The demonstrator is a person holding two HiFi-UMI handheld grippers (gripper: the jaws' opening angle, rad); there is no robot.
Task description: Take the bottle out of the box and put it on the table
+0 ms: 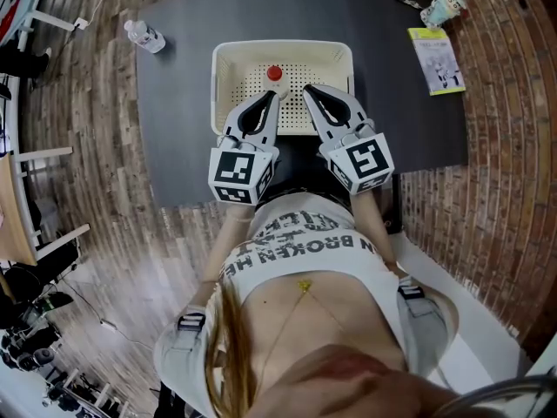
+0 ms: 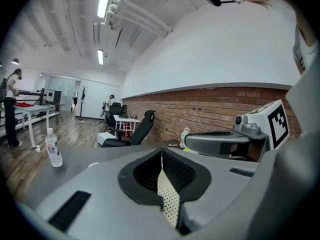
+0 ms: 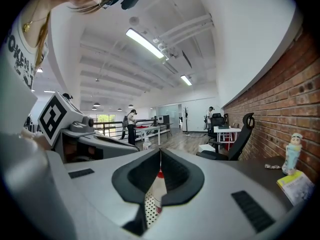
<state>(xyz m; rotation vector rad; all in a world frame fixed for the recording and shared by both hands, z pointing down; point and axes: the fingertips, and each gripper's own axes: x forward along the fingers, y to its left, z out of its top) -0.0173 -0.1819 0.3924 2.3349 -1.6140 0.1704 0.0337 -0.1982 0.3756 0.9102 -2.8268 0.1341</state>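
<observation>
Bottle (image 1: 274, 74) is seen standing in the box (image 1: 228, 59), not yet grasped; left gripper (image 1: 272, 95) and right gripper (image 1: 310, 89) are held shut and empty, so jaws must be opened first.

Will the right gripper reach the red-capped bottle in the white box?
Probably yes: the red-capped bottle stands in the open white perforated box, unblocked, near the shut right gripper.

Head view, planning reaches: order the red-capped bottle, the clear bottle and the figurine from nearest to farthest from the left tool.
1. Red-capped bottle, in the box, just ahead of the left tool.
2. Clear bottle, far left on the table.
3. Figurine, far-right corner.
</observation>
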